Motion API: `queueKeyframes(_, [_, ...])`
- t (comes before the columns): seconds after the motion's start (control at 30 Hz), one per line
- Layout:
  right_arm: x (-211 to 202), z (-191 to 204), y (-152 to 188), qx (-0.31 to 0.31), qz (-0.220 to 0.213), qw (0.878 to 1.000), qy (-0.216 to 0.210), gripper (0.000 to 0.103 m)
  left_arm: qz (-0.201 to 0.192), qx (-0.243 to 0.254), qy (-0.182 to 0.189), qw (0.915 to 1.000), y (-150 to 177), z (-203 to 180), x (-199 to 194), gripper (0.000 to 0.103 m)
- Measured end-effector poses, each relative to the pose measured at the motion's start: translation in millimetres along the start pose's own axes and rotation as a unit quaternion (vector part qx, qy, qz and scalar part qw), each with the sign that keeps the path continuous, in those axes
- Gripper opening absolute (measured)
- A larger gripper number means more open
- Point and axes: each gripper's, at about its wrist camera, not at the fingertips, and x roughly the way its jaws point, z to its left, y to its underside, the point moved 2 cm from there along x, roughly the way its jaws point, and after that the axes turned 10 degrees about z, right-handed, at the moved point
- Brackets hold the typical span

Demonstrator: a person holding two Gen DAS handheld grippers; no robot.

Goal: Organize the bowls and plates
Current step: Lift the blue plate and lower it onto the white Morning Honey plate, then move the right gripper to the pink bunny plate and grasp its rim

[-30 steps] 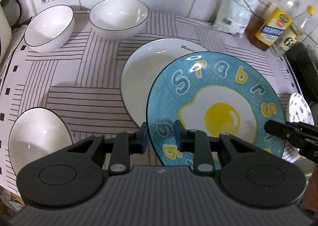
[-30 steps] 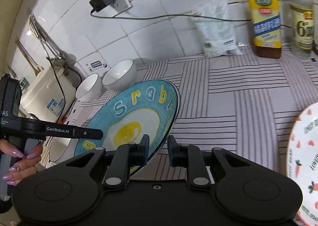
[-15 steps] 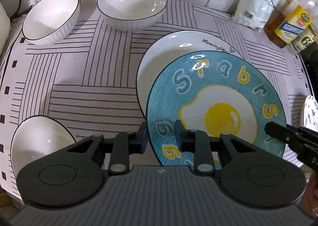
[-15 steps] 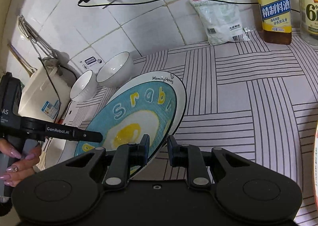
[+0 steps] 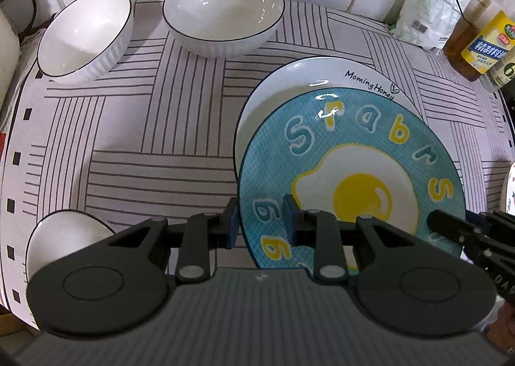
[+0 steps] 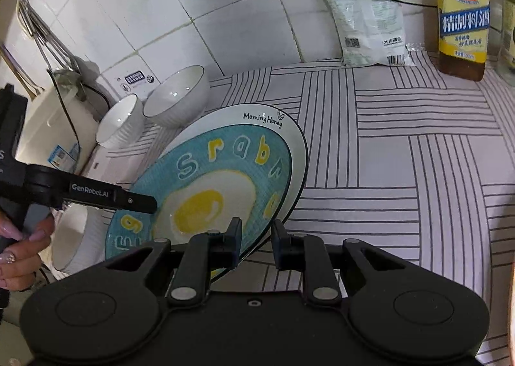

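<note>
The left gripper (image 5: 260, 222) clamps the near left rim of the round blue ceramic plate with a fried-egg picture and coloured letters (image 5: 351, 172), one finger under the rim and one on top. On the opposite side, the right gripper (image 6: 256, 242) also straddles that plate's edge, its jaws narrow around the rim; I judge it gripping, though contact is hard to confirm.

Over the last second the blue plate has come down and forward over the larger white round plate lettered "Morning Honey" (image 5: 322, 76). That white plate now shows only as a crescent just beyond the grippers, where earlier more of its left side was exposed. The blue plate looks nearly centred and close to seated, though still a little tilted, so the stacking step is almost done and release seems next.

Further out, ahead and to the left of the left gripper, two white ribbed bowls with dark rims (image 5: 222, 11) (image 5: 87, 34) stand side by side on the striped mat (image 5: 145, 127). A third white bowl (image 5: 64, 246) sits just left of the left gripper, unstacked.
</note>
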Motion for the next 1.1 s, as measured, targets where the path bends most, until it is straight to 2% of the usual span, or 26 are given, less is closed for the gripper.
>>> queueKeyframes(0.07, [2, 6, -1, -0.016, 0.009, 1.0, 0.023, 0.025, 0.002, 0.005, -0.005, 1.0, -1, -2, 0, 0.026])
queueKeyframes(0.27, [14, 32, -1, -0.069, 0.027, 0.992, 0.105, 0.044, 0.004, 0.0, -0.01, 0.9999, -3, -1, 2, 0.026])
queueKeyframes(0.57, [23, 41, -3, -0.059, 0.021, 0.987, 0.147, 0.051, 0.007, -0.021, -0.025, 0.9994, -5, -5, 4, 0.026])
queueKeyframes(0.7, [26, 39, -1, -0.066, 0.003, 0.986, 0.156, 0.051, 0.013, -0.021, -0.032, 0.9992, -7, -6, 5, 0.026])
queueKeyframes(0.77, [30, 37, -1, -0.072, -0.003, 0.984, 0.161, 0.045, 0.015, -0.021, -0.034, 0.9991, -5, -7, 6, 0.025])
queueKeyframes(0.8, [31, 35, -1, -0.072, -0.004, 0.984, 0.16, 0.045, 0.013, -0.024, -0.034, 0.9991, -5, -6, 5, 0.025])
queueKeyframes(0.97, [26, 23, -2, -0.054, -0.014, 0.99, 0.128, 0.039, 0.013, -0.018, -0.037, 0.9991, 0, -11, -4, 0.025])
queueKeyframes(1.1, [0, 17, 2, -0.052, -0.04, 0.992, 0.112, 0.039, 0.005, -0.005, -0.024, 0.9997, 8, -24, -23, 0.024])
